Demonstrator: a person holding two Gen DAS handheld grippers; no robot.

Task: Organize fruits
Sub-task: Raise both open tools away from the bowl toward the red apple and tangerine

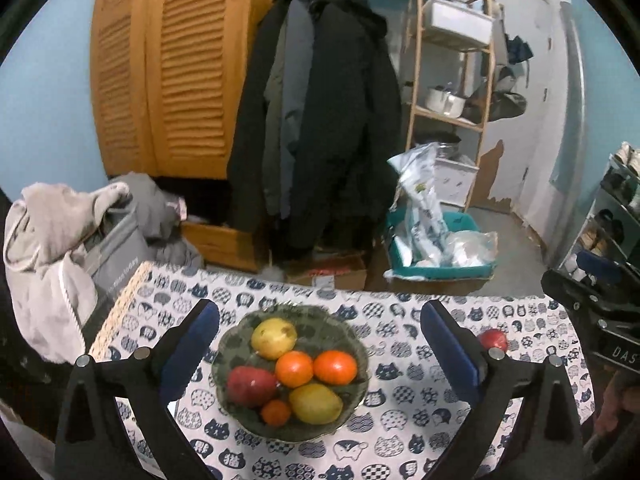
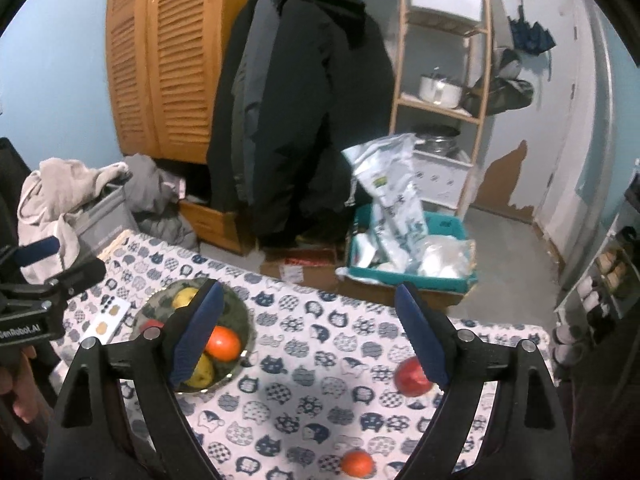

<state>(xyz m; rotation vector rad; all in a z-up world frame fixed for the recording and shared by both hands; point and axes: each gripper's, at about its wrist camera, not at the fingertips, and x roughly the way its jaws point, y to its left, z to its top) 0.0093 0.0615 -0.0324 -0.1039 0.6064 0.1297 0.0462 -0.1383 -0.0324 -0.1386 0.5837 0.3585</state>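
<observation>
A dark green plate (image 1: 240,334) on the cat-print tablecloth holds several fruits: a yellow pear (image 1: 274,337), oranges (image 1: 335,367), a red fruit (image 1: 251,385) and a lemon (image 1: 315,403). My left gripper (image 1: 320,350) is open and empty, held above the plate. A red apple (image 1: 493,339) lies loose to the right. In the right wrist view the plate (image 2: 240,316) is at left, the red apple (image 2: 412,378) touches the right finger's inner edge, and a loose orange (image 2: 358,463) lies near the front. My right gripper (image 2: 308,338) is open and empty.
The tablecloth (image 1: 400,412) covers a small table; its far edge drops to the floor. A white card (image 2: 107,322) lies left of the plate. Behind stand hanging coats (image 1: 320,128), a laundry pile (image 1: 60,248), a teal bin (image 1: 440,256) and a shelf rack (image 1: 452,80).
</observation>
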